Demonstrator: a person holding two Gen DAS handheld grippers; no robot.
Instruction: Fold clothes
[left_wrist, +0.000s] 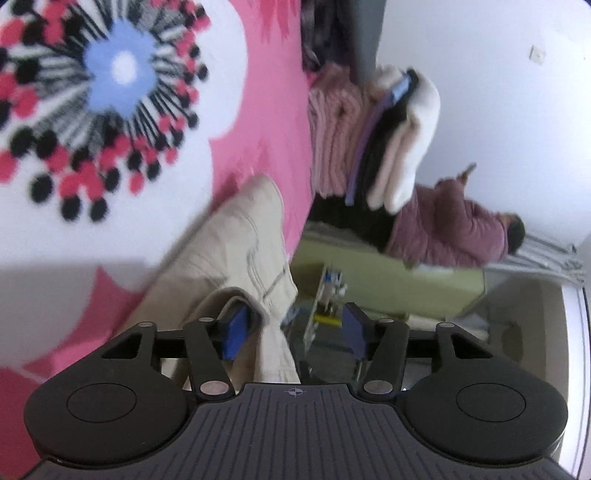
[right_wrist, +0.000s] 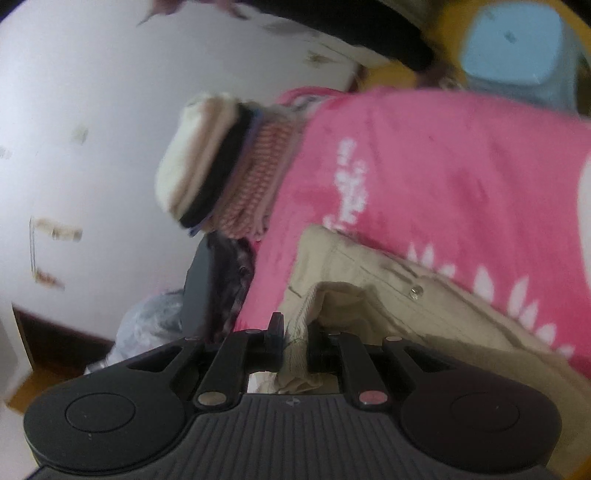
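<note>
The beige trousers (left_wrist: 236, 251) lie on the pink flowered bed cover (left_wrist: 266, 110). The left gripper (left_wrist: 293, 332) has its fingers spread, cloth loose between them. The right gripper (right_wrist: 295, 341) pinches the trousers' edge. A stack of folded clothes (left_wrist: 369, 140) sits nearby.
</note>
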